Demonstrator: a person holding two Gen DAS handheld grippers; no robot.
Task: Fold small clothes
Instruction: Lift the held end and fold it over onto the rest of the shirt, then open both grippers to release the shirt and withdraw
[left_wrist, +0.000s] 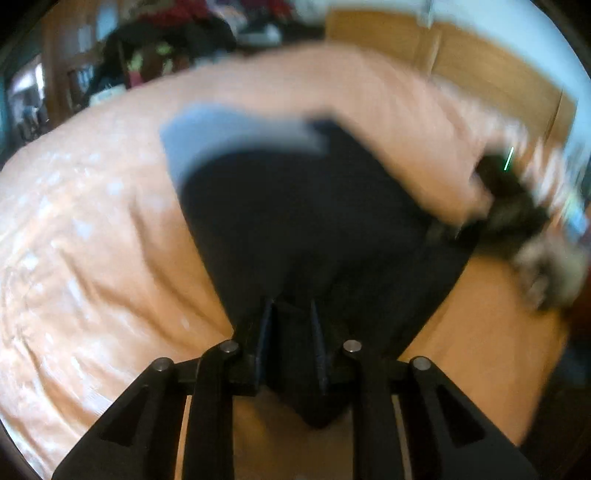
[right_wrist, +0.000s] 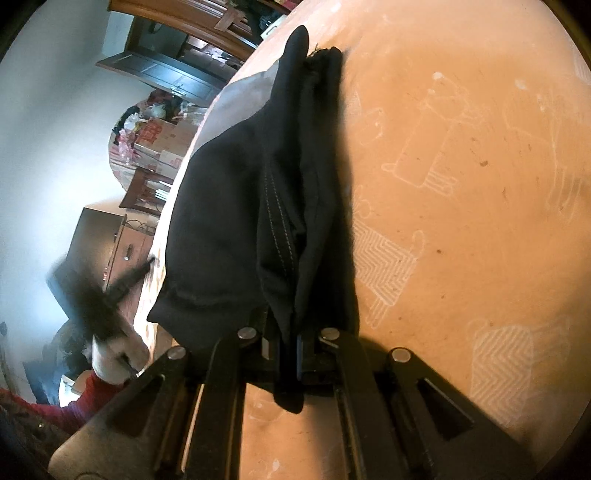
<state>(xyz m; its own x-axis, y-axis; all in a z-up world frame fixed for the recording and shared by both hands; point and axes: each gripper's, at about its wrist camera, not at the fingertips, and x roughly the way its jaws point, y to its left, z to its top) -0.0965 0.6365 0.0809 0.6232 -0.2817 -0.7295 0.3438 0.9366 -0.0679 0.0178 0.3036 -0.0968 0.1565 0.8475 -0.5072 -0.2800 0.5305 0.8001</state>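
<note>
A small black garment (left_wrist: 295, 221) with a grey panel (left_wrist: 229, 136) lies partly lifted over the peach sheet. My left gripper (left_wrist: 291, 328) is shut on its near edge, and a fold of black cloth hangs below the fingers. In the right wrist view the same garment (right_wrist: 229, 221) is bunched in folds, with a stitched seam showing. My right gripper (right_wrist: 286, 339) is shut on its near end. The right gripper (left_wrist: 513, 206) appears blurred at the garment's far right corner. The left gripper (right_wrist: 110, 291) appears blurred at the left, held by a white-gloved hand (right_wrist: 114, 354).
The peach sheet (right_wrist: 461, 184) with white animal drawings covers the whole surface. A wooden headboard (left_wrist: 480, 62) stands behind it. Dark wooden furniture (right_wrist: 110, 240), boxes (right_wrist: 159, 144) and clutter line the room's far side. A red sleeve (right_wrist: 74, 406) is at the lower left.
</note>
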